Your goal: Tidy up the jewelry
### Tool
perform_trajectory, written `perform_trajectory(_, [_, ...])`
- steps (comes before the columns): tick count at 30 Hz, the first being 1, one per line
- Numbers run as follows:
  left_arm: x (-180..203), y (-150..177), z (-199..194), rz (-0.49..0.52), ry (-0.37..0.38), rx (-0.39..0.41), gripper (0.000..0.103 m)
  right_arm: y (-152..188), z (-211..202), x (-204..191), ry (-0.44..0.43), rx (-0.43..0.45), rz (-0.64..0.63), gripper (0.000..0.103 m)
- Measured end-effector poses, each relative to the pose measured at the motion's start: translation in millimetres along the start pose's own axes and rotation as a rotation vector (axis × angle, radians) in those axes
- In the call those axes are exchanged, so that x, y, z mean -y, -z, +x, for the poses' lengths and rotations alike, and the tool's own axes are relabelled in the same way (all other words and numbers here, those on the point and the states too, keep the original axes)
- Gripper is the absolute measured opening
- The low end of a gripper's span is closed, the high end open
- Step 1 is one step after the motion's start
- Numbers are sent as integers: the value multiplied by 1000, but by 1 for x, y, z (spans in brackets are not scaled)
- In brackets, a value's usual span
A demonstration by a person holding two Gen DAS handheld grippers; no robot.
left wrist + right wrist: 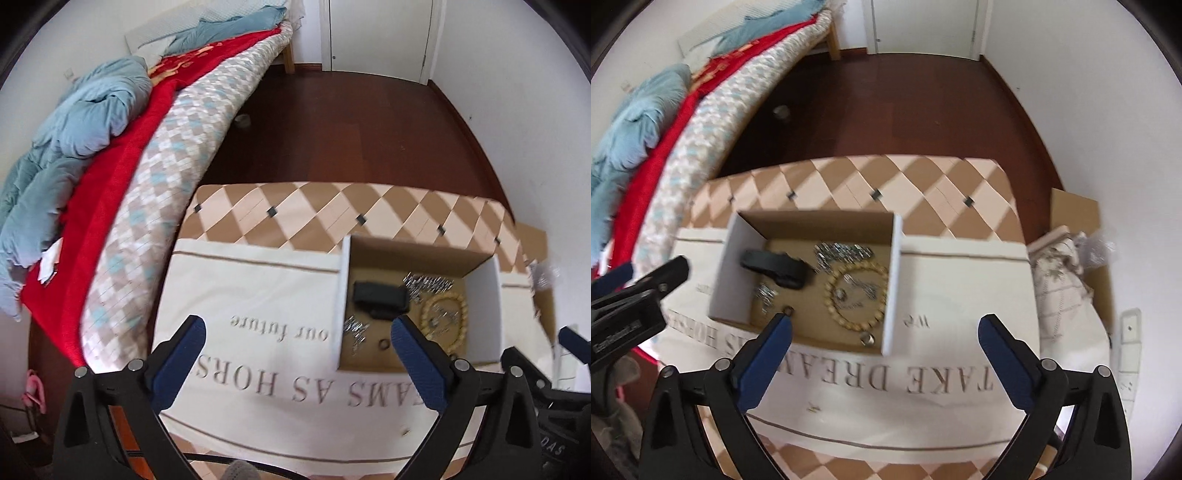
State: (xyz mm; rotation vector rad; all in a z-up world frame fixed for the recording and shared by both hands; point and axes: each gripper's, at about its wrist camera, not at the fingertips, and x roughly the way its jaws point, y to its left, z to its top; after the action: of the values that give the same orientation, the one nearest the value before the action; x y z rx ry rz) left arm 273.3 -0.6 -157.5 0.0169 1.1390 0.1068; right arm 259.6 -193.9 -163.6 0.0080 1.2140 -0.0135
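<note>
Both tongs we hold stand wide apart with nothing between them: our left gripper [299, 332] hovers over the cream printed cloth [258, 295], and our right gripper [884, 330] hangs at the near edge of the shallow open cardboard box [724, 273]. Inside it we see a ring of pale wooden beads [857, 299], a black strap-like piece [774, 267], a silver link chain [842, 253] and small rings [867, 339], all on the box floor.
</note>
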Motion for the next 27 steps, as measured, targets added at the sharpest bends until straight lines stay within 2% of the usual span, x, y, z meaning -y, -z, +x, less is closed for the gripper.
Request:
perform_trajectory(5, [0,19,-2,18,-22,-5,102,16,2,5,49,15,19,103])
perform_trajectory(11, [1,35,-19,16,0,3,102,26,-19,5,58,59,34,103])
perform_trajectory(19, [-5,57,-74,17,15,70,102,46,-87,3,81,179,28,103])
perform_trajectory(27, [-18,91,-158,-7,48,178,102,84,-170,1,56,286,29,103])
